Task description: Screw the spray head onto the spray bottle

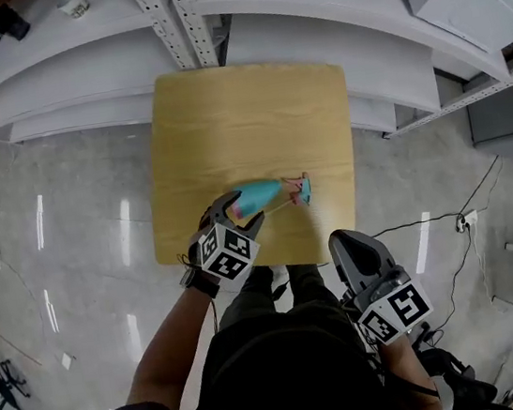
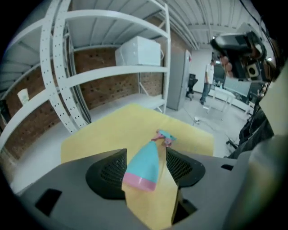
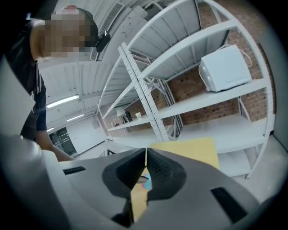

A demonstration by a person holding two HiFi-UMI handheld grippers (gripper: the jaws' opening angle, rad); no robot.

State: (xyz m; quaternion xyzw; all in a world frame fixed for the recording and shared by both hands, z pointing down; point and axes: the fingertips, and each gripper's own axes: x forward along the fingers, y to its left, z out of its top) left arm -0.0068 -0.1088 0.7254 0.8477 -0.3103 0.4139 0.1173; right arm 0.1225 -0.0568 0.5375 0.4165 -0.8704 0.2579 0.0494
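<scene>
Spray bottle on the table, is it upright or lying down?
Lying down: the spray bottle stretches flat along the table, its pink base facing the left hand-held gripper.

The head view looks steeply down from above the person onto the yellow table (image 1: 225, 118). The left gripper (image 1: 241, 209) is at the table's near edge, and the right gripper (image 1: 352, 245) is off it, closer to the body. The left gripper view sits low and close over the tabletop, facing across it toward the white shelving (image 2: 112, 72), with the spray bottle (image 2: 143, 164) at its centre. The right gripper view sits farther back, nearly level, facing the same shelving. All three views share the table and the shelving.
</scene>
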